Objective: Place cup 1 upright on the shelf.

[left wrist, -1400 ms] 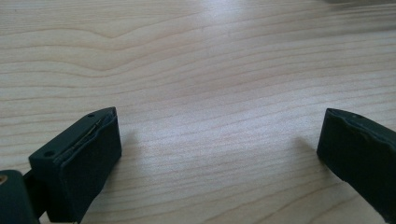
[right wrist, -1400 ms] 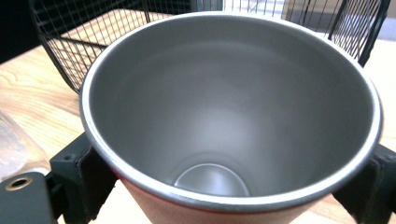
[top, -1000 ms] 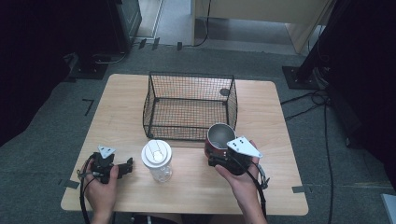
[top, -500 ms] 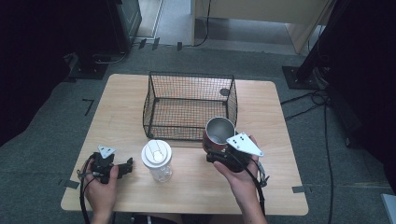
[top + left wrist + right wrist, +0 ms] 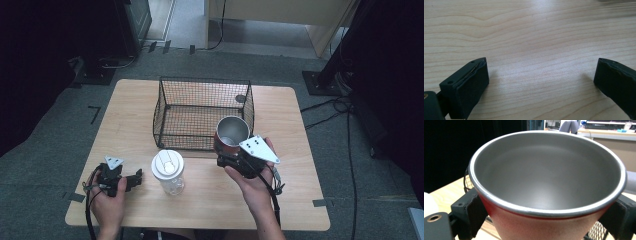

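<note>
My right claw (image 5: 231, 159) is clamped on the red metal cup (image 5: 231, 135), held above the counter (image 5: 300, 200) at the near right corner of the wire basket (image 5: 200, 107); I judge the next move is carrying it over the rim and lowering it in. My left claw (image 5: 541, 80) rests wide open and empty on the wood, near the lidded clear cup (image 5: 168, 171). The red cup's base is hidden, and its body blocks the basket floor from my right gripper view.

Table (image 5: 125, 130) evenly lit, surroundings dark; soft glare on the wood.
</note>
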Tool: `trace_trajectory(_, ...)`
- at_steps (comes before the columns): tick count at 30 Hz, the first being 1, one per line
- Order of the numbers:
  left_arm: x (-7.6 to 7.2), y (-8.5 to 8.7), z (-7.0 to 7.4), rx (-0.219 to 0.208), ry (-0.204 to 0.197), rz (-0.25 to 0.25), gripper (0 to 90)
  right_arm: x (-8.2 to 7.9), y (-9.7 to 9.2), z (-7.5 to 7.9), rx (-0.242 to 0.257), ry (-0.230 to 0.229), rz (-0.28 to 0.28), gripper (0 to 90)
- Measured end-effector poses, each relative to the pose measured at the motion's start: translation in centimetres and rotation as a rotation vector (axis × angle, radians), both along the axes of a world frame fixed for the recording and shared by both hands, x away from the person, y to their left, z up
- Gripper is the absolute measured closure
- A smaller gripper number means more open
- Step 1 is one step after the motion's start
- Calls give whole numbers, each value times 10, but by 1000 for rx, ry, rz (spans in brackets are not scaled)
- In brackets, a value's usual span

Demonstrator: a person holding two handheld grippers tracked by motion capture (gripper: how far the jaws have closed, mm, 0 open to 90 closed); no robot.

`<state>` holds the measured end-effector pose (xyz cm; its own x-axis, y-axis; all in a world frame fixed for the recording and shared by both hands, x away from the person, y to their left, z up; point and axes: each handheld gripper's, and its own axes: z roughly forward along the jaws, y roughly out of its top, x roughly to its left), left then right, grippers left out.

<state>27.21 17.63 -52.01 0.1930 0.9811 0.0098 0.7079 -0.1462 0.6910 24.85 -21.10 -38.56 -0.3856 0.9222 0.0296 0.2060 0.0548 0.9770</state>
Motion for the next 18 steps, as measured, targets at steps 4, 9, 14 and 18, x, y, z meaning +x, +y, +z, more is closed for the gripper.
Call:
trace_trajectory(4, 0, 0, 0, 1, 2, -1, 5, 3, 4, 5, 8, -22, 0, 78)
trace_trajectory(9, 0, 0, 0, 0, 1, 0, 4, 7, 8, 11, 13, -47, -5, 78)
trace_trajectory(14, 0, 0, 0, 0, 2, 0, 5, 11, 10, 16, 17, -80, -14, 78)
trace_trajectory(18, 0, 0, 0, 0, 1, 0, 4, 15, 11, 21, 24, -104, -25, 78)
